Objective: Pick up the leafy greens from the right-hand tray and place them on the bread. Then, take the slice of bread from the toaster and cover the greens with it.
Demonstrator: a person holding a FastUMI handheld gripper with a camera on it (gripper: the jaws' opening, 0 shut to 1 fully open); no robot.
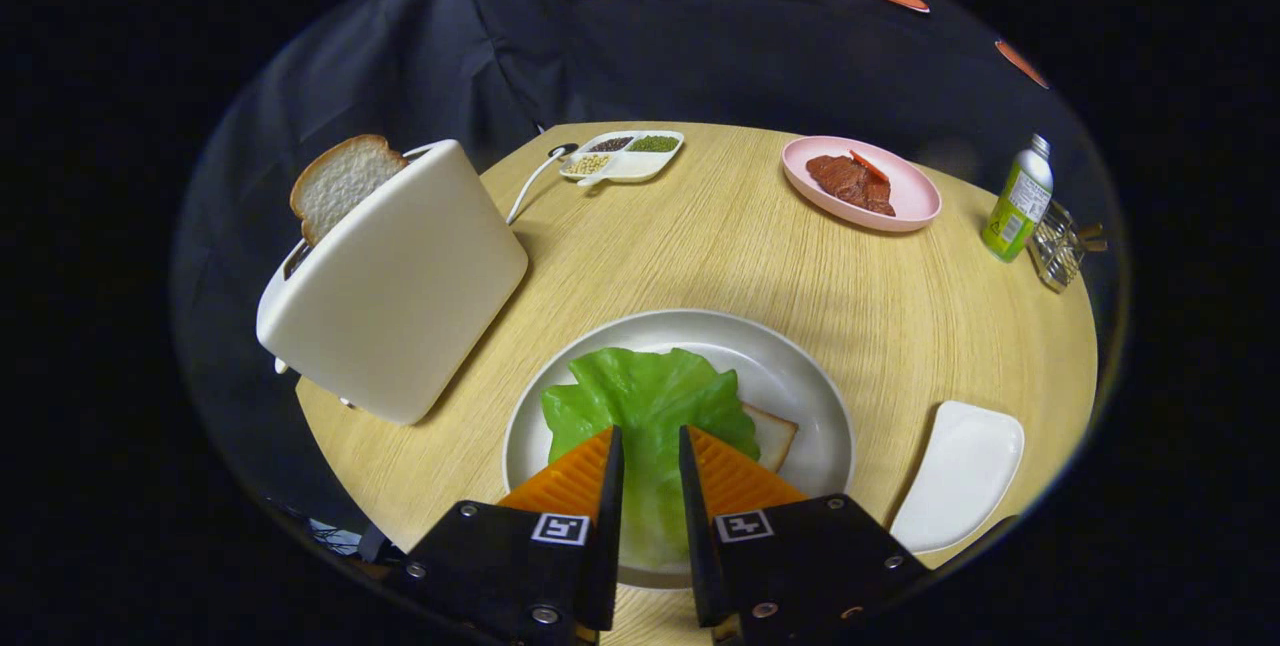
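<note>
- The gripper [650, 446] was seen with its jaws parted by a narrow gap; lettuce showed through that gap, but whether it was pinched or merely overhung could not be told.
- The lettuce [645, 396] was spread between and just ahead of the jaws, over a bread slice [772, 434] whose corner showed just right of them, both on the round plate [790, 351].
- The first step was judged done or at the point of release, since the tray [960, 471] right of the jaws held nothing.
- The second slice [340, 181] was found upright in the toaster [400, 281], ahead of the jaws and to their left.
- The next move was judged to call for a lift off the greens, a swing left, and a grip across the thin faces of the slice before a straight upward pull.
- Beyond the jaws, a pink plate [905, 196] with meat [850, 178], a divided dish [625, 158] and a green bottle [1018, 201] were noted.
- The bottle's label was too small to be read.
</note>
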